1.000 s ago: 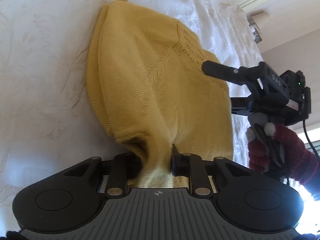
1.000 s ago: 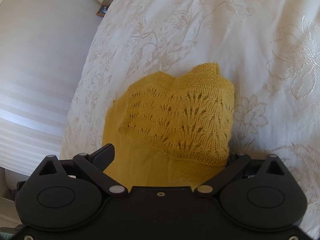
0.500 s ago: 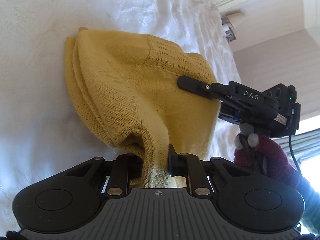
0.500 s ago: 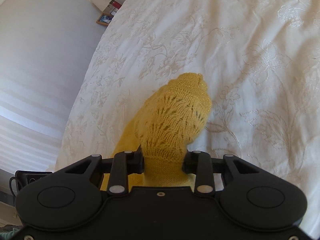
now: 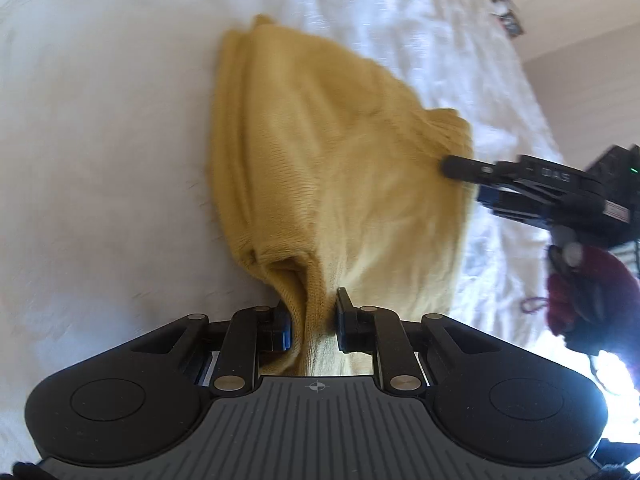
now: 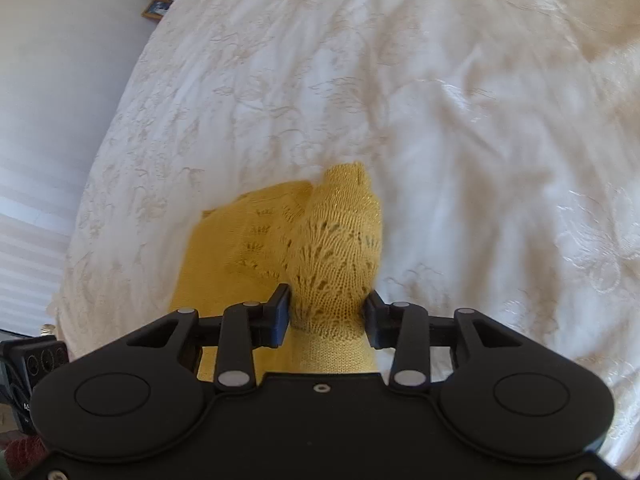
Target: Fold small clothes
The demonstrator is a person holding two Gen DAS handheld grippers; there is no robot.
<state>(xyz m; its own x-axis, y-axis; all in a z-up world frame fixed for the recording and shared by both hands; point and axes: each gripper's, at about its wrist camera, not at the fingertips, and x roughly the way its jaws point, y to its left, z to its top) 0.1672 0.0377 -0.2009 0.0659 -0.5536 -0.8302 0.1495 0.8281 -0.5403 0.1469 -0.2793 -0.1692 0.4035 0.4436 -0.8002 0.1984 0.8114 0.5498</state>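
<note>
A yellow knitted garment (image 5: 320,140) lies bunched on a white embroidered bedcover (image 5: 100,120). My left gripper (image 5: 314,320) is shut on a gathered fold at its near edge. In the left wrist view my right gripper (image 5: 460,168) reaches the garment's right edge, held by a hand in a red glove (image 5: 580,288). In the right wrist view, the right gripper (image 6: 326,316) has the garment's lace-patterned part (image 6: 340,248) bunched between its pads. Both pads touch the knit while the jaws are opening slightly. The rest of the garment trails to the left.
The bedcover (image 6: 440,120) spreads wide ahead and to the right. Its left edge drops toward a pale wall (image 6: 48,80). Small framed items (image 6: 160,6) stand beyond the far corner. The left gripper's body (image 6: 32,360) shows at the lower left.
Both grippers moved sideways over the bed, dragging the garment. The right jaws went from wide apart around the lace edge to closed on it, bunching it narrow.
</note>
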